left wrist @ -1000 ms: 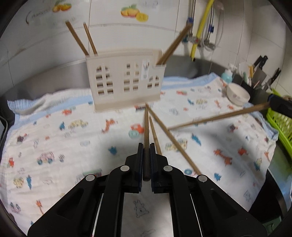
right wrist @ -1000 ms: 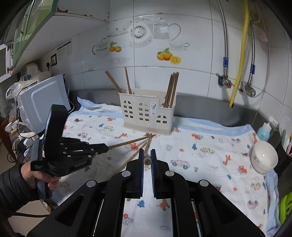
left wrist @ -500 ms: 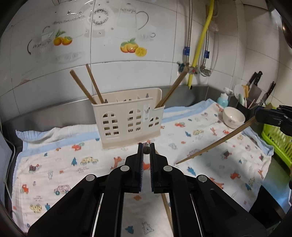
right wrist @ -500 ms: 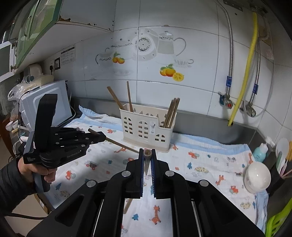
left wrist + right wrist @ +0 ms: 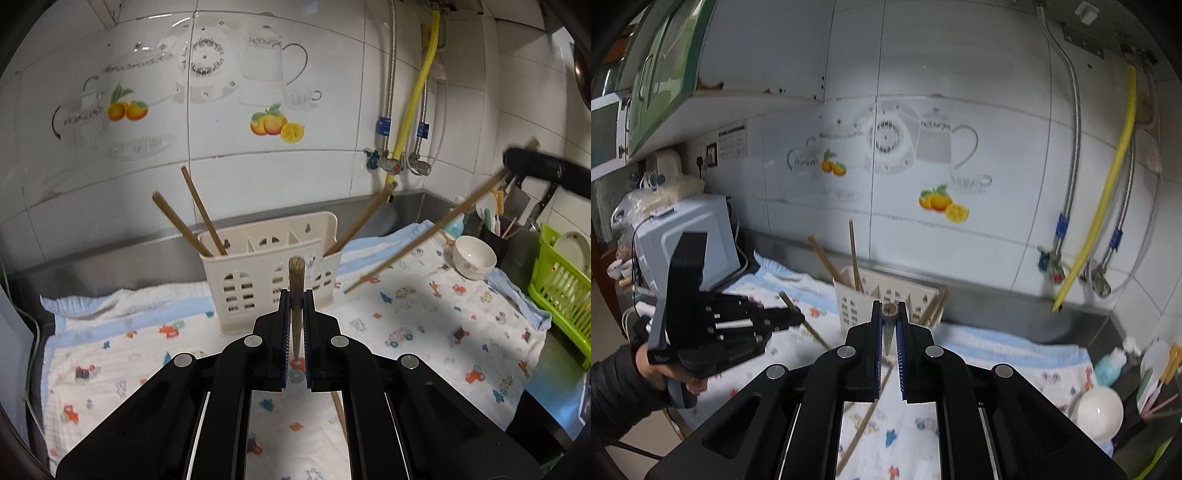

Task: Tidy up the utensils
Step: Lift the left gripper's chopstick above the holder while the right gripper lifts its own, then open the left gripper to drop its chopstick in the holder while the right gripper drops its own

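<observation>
A chopstick (image 5: 296, 295) is pinched in the left tongs (image 5: 296, 317), another chopstick (image 5: 888, 325) in the right tongs (image 5: 888, 332). Ahead of both, the cream utensil holder (image 5: 273, 273) is seen on the patterned cloth (image 5: 424, 325), holding perhaps four sticks. A white bowl (image 5: 474, 256) sits to the right.

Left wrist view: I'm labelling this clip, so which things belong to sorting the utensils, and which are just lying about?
Part of the job:
- chopstick clamped in the left gripper
- chopstick held by the right gripper
- cream utensil holder with chopsticks already in it
- chopstick lying on the cloth

Lying about:
- white bowl
- green rack
- yellow hose
</observation>
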`<act>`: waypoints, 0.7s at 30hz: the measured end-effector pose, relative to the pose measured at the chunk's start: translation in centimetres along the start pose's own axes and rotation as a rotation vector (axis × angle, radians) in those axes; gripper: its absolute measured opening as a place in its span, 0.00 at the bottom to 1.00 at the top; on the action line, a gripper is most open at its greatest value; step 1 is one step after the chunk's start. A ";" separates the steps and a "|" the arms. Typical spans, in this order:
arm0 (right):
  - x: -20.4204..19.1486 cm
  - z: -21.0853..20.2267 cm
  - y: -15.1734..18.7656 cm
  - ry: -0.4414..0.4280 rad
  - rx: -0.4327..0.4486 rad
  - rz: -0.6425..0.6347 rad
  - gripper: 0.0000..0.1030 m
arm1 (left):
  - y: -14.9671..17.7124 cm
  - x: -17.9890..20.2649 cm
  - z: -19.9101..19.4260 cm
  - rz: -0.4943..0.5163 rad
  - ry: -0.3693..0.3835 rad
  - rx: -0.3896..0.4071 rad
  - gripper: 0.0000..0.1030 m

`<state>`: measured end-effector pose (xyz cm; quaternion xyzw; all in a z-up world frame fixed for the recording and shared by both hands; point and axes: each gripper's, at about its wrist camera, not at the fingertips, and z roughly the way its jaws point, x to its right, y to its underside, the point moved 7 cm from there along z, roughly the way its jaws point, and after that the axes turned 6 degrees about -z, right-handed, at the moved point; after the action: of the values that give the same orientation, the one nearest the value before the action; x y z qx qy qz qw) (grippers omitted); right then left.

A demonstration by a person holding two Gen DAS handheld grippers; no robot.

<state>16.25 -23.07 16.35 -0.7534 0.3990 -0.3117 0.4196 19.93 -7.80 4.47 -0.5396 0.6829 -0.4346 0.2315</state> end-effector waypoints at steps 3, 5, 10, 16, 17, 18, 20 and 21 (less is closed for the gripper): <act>0.8 0.4 -2.0 -0.002 0.012 0.009 0.07 | -1.2 -0.1 -0.2 0.006 0.001 0.010 0.05; 1.3 0.8 -3.1 0.002 0.016 0.010 0.07 | -2.2 -0.2 -0.5 0.012 -0.001 0.024 0.05; 2.5 2.7 -4.9 0.030 -0.003 0.002 0.07 | -6.0 -0.4 -2.1 0.026 -0.006 0.085 0.05; 3.6 6.5 -4.3 0.048 -0.064 0.006 0.07 | -11.3 -0.3 -3.8 0.053 -0.033 0.185 0.05; 3.7 7.1 -4.1 0.047 -0.075 0.009 0.07 | -12.3 -0.3 -3.9 0.054 -0.038 0.203 0.05; 3.8 7.7 -3.8 0.046 -0.085 0.010 0.07 | -13.0 -0.3 -4.0 0.057 -0.045 0.216 0.05; 3.9 8.6 -3.5 0.044 -0.099 0.008 0.07 | -14.4 -0.5 -3.9 0.054 -0.054 0.236 0.05; 4.0 9.2 -3.3 0.036 -0.111 0.009 0.07 | -14.8 -0.6 -3.8 0.050 -0.055 0.240 0.05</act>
<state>26.67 -21.89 15.58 -0.7679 0.4267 -0.3008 0.3712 25.07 -6.57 18.81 -0.5022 0.6327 -0.4926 0.3239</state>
